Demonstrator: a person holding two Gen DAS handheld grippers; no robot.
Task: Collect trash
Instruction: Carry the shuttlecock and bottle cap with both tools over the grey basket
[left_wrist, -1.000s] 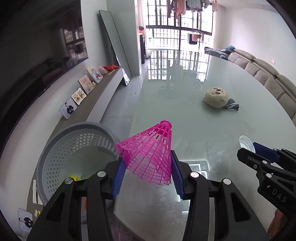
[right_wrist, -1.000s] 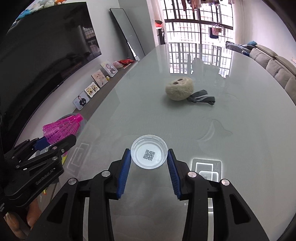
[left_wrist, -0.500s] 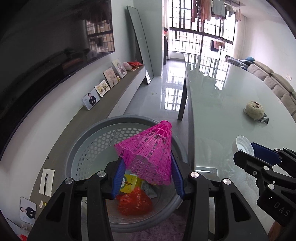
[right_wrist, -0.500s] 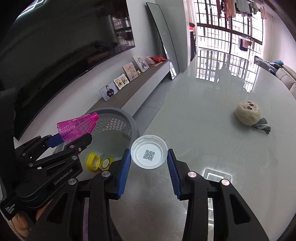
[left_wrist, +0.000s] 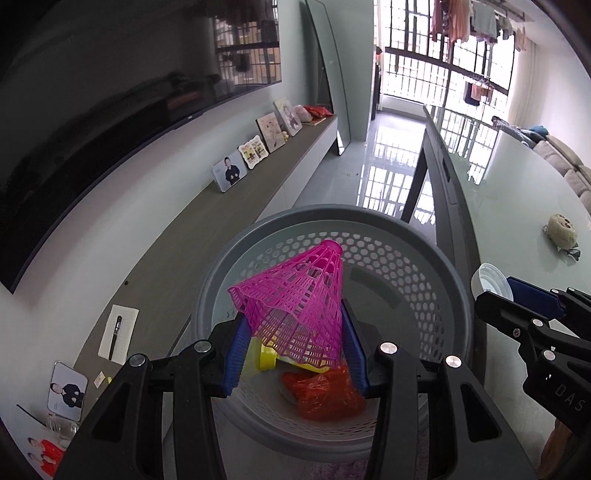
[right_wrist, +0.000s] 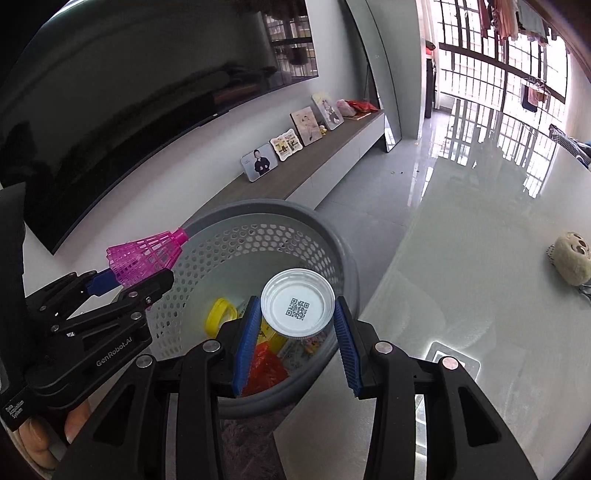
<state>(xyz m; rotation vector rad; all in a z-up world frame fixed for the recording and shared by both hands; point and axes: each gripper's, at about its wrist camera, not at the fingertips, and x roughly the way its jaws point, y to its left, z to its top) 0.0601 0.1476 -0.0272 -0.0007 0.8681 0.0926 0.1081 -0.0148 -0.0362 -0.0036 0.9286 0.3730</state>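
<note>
My left gripper (left_wrist: 293, 341) is shut on a pink plastic shuttlecock (left_wrist: 295, 306), held over the grey perforated basket (left_wrist: 413, 254) on the floor. My right gripper (right_wrist: 297, 334) is shut on a clear round lid with a QR code (right_wrist: 298, 308), also above the basket (right_wrist: 310, 221), near its table-side rim. Inside the basket lie a red plastic bag (left_wrist: 325, 393), a yellow ring (right_wrist: 219, 315) and some wrappers. In the right wrist view the left gripper (right_wrist: 110, 280) with the shuttlecock (right_wrist: 147, 256) shows at left; the left wrist view catches the right gripper (left_wrist: 513, 299) and lid (left_wrist: 491, 280) at right.
The glass table (right_wrist: 480, 295) lies to the right, its edge beside the basket, with a beige plush toy (right_wrist: 572, 262) on it. A low cabinet (left_wrist: 207, 229) with photo frames runs along the left wall under a dark TV. A table leg (left_wrist: 415, 188) stands behind the basket.
Both grippers have swung left from above the table to above the basket, keeping the shuttlecock and the lid in their grip. The basket's contents have come into view.
</note>
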